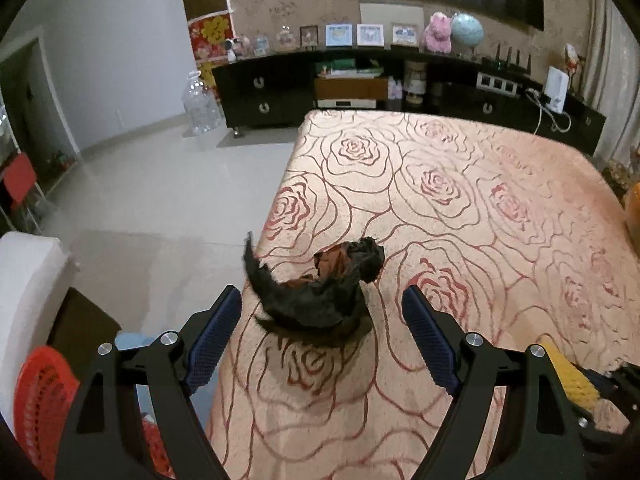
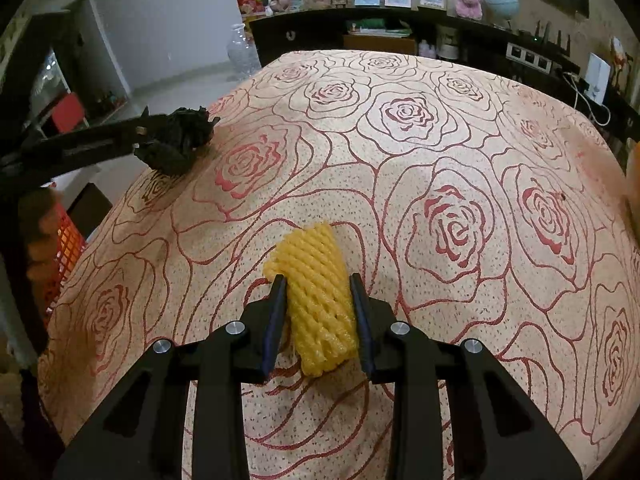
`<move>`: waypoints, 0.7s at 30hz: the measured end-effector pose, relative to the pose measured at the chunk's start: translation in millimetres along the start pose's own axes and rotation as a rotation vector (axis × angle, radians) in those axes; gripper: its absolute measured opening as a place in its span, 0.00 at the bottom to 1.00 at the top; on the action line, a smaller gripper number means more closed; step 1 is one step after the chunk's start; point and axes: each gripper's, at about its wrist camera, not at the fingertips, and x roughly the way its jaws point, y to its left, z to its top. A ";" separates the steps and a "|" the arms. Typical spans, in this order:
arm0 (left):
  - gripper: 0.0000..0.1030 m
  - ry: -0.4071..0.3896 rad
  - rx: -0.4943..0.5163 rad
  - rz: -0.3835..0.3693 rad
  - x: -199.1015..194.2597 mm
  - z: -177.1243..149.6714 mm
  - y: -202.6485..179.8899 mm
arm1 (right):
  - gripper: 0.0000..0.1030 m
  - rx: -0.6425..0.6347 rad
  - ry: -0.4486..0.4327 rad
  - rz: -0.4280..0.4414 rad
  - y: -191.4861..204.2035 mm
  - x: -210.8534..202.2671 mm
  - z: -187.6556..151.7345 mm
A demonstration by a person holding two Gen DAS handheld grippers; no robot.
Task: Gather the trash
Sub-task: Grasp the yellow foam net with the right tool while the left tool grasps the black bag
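Left tongs wide open over the near-left corner of the bench, which carries a rose-pattern cloth. Crumpled black plastic bag sits between the blue pads, pads clear of it on both sides, nothing gripped. Bag lies right at the bench edge, a bit of reddish-brown showing in its folds. In the right wrist view the same bag is at far left with the left tongs' fingers around it

Right tongs narrowed onto a yellow foam fruit net. Both fingers press the net's sides, so it is held. Net's far end sticks out past the fingertips, the near end sits back between the fingers. Can't tell whether it is lifted off the cloth or still resting on it. In the left wrist view the net shows at the lower right edge, well apart from the bag

Containers: red mesh basket on the floor below the bench's left edge, only part of its rim and wall visible, contents can't be made out. Large clear plastic water jug on the floor by the dark cabinet at the far wall, looks transparent through; can't tell if anything is in it
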 end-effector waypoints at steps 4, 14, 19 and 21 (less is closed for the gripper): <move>0.77 0.020 -0.005 -0.005 18.6 5.1 -0.7 | 0.30 0.002 -0.001 0.001 0.6 0.6 -0.4; 0.44 0.025 0.033 -0.001 39.2 1.6 -10.4 | 0.30 0.006 -0.003 0.007 -0.6 -0.3 -0.6; 0.39 0.012 0.041 -0.014 34.4 -1.6 -13.0 | 0.30 0.007 -0.003 0.008 -0.4 -0.5 -0.5; 0.38 0.010 0.049 -0.020 31.9 -3.3 -15.0 | 0.30 0.009 -0.002 0.008 -0.5 -0.7 -0.5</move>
